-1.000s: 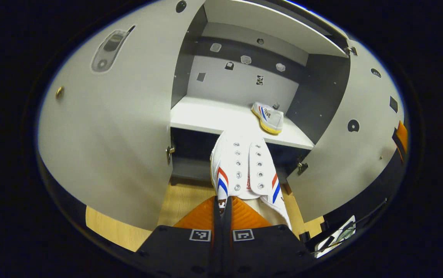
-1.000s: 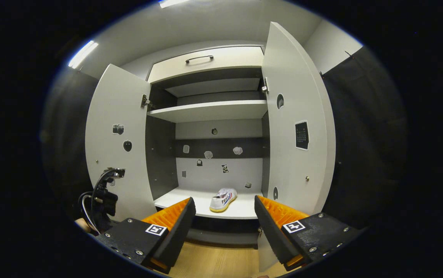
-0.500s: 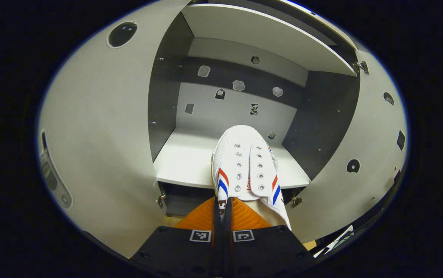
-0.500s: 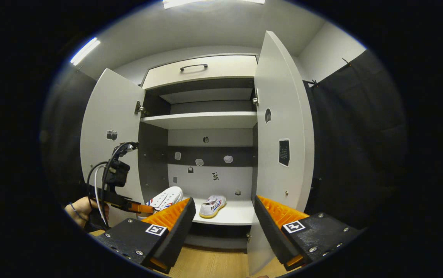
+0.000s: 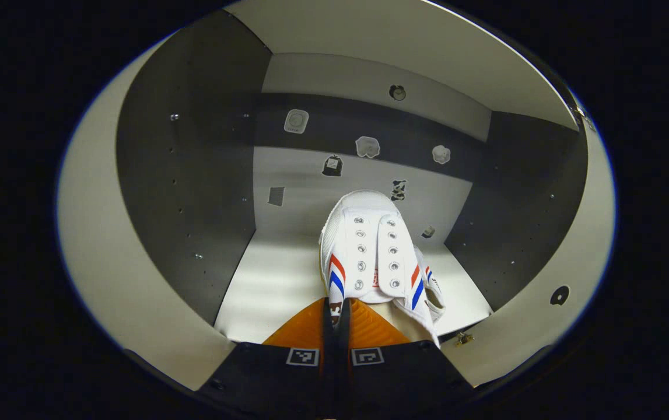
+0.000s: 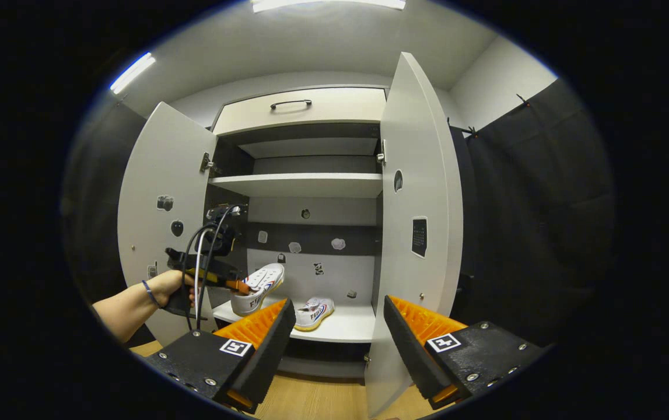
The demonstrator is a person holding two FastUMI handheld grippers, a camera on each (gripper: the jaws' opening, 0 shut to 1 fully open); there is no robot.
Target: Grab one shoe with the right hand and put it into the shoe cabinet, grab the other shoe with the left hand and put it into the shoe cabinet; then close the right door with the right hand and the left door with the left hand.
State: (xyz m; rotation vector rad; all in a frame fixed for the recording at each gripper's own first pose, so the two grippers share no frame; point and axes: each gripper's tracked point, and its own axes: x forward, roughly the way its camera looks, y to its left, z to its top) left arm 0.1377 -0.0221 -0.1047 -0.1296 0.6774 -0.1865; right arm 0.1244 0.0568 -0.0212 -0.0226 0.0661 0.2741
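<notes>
My left gripper [image 5: 337,306] is shut on the heel edge of a white shoe [image 5: 369,251] with red and blue stripes, held above the cabinet's lower shelf [image 5: 270,286]. The other white shoe [image 5: 432,287] peeks out behind it on the right. In the right gripper view, the left gripper [image 6: 212,273] and the hand [image 6: 166,289] holding it carry that shoe [image 6: 258,283] at the cabinet's opening, left of the shoe [image 6: 314,312] lying on the shelf. My right gripper [image 6: 337,326] is open and holds nothing, well back from the cabinet.
The left door [image 6: 159,198] and right door [image 6: 421,233] both stand wide open. An upper shelf [image 6: 299,184] and a drawer with a dark handle [image 6: 290,104] sit above. Wooden floor [image 6: 311,399] lies in front, black cloth to the right.
My left gripper has carried its shoe forward and up, from in front of the cabinet to over the lower shelf. The right gripper has stayed open and drifted slightly back.
</notes>
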